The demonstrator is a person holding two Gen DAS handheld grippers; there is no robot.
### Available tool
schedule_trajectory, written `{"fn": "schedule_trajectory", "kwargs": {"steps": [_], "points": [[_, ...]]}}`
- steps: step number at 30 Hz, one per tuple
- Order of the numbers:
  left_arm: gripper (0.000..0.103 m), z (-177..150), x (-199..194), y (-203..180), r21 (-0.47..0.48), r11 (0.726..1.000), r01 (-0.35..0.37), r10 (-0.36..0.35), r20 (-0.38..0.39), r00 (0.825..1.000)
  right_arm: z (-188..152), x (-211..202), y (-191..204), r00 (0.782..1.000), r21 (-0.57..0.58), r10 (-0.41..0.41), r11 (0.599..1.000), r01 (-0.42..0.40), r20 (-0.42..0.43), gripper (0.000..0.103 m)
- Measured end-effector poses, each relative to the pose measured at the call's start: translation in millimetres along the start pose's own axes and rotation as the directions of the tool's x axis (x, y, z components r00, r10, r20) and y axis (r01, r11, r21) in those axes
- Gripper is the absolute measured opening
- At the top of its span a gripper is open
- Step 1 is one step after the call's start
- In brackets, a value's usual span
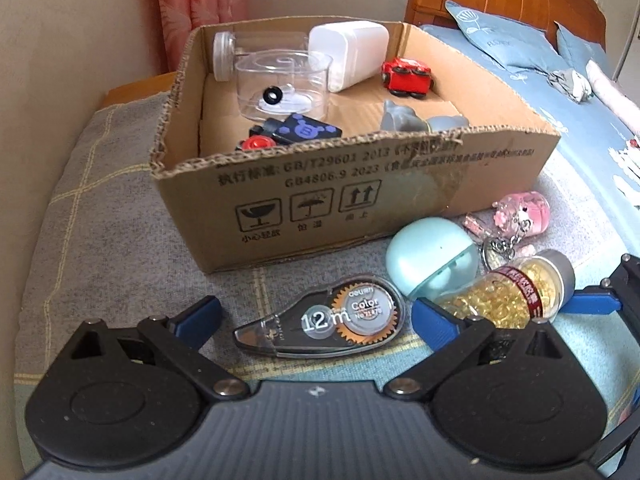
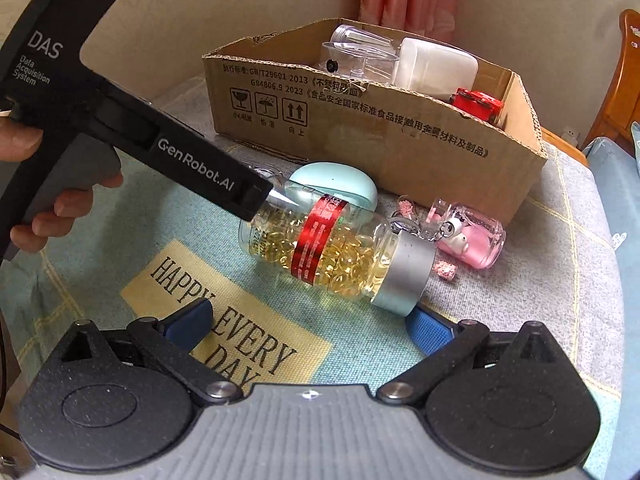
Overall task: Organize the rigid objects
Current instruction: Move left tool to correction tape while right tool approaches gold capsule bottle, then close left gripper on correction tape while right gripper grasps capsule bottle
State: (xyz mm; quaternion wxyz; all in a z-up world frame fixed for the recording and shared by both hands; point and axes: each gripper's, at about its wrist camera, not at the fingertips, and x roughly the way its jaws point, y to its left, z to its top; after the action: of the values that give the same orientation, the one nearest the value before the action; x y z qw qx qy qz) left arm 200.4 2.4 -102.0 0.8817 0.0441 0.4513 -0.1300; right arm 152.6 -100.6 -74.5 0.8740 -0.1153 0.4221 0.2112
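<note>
Blue pads are seen on both fingers of the left hand-held gripper [image 1: 316, 316], whose jaws are spread wide around a correction tape dispenser [image 1: 324, 322] marked "12 m", "Color" and "deli". The right hand-held gripper [image 2: 310, 322] is likewise spread wide and empty, just short of a capsule bottle [image 2: 336, 252] with a red label band and a silver cap, laid on its side. The left unit's body, lettered "GenRobot.AI" and "DAS Data Acquisition System", is seen in the right wrist view.

The supporting surface is a padded grey and pale blue checked cloth [image 2: 560, 280] bearing a cream patch printed "HAPPY EVERY DAY". Beside the bottle, a mint green egg-shaped case [image 1: 432, 256] and a pink keychain charm [image 1: 520, 212] are noted.

Farther back, a cut-down cardboard box [image 1: 320, 208] is recorded, printed "GB/T29601 2013" and "GB4806.9 2023" with handling symbols. Inside it are held clear containers, a white container [image 1: 348, 54], a red toy car [image 1: 406, 74] and a black tile with a bear emblem.

Beyond, a bed [image 1: 540, 80] with blue bedding, a wooden headboard, a beige wall and pink curtains [image 1: 200, 4] are observed.
</note>
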Motion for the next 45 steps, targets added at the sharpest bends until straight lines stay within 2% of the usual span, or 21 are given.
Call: {"fn": "schedule_trajectory", "kwargs": {"steps": [11,13,17,29,33,37,40,45], "points": [[0.102,-16,-14,27,-0.021,0.997,-0.080,0.081,0.031,0.996,-11,-6,-2,1.000,0.017,-0.015,1.000,0.015,0.027,0.103],[0.102,-19,-17,28,-0.020,0.993,-0.113,0.114,0.031,0.993,-13,-6,-3,0.999,0.018,-0.016,1.000,0.016,0.033,0.103],[0.102,-17,-15,31,-0.035,0.994,-0.100,0.101,0.034,0.994,-12,-6,-3,0.999,0.016,-0.015,1.000,0.014,0.032,0.103],[0.102,-16,-13,21,-0.047,0.992,-0.121,0.124,0.074,0.990,-12,-6,-4,1.000,0.020,-0.016,1.000,0.015,0.027,0.103],[0.102,-15,-11,19,-0.046,0.994,-0.096,0.100,0.074,0.992,-8,-3,-5,1.000,0.025,-0.019,1.000,0.019,0.020,0.103],[0.099,-15,-11,19,-0.043,0.996,-0.076,0.079,0.070,0.994,-1,-1,-7,0.999,0.050,-0.042,0.998,0.042,0.009,0.103],[0.089,-14,-14,20,-0.033,0.997,-0.070,0.072,0.076,0.994,4,-3,-9,0.999,0.075,-0.042,0.996,0.040,0.019,0.103],[0.089,-15,-16,27,-0.045,0.996,-0.082,0.085,0.074,0.994,17,-3,-8,1.000,0.110,-0.012,0.994,0.009,0.025,0.103]]}}
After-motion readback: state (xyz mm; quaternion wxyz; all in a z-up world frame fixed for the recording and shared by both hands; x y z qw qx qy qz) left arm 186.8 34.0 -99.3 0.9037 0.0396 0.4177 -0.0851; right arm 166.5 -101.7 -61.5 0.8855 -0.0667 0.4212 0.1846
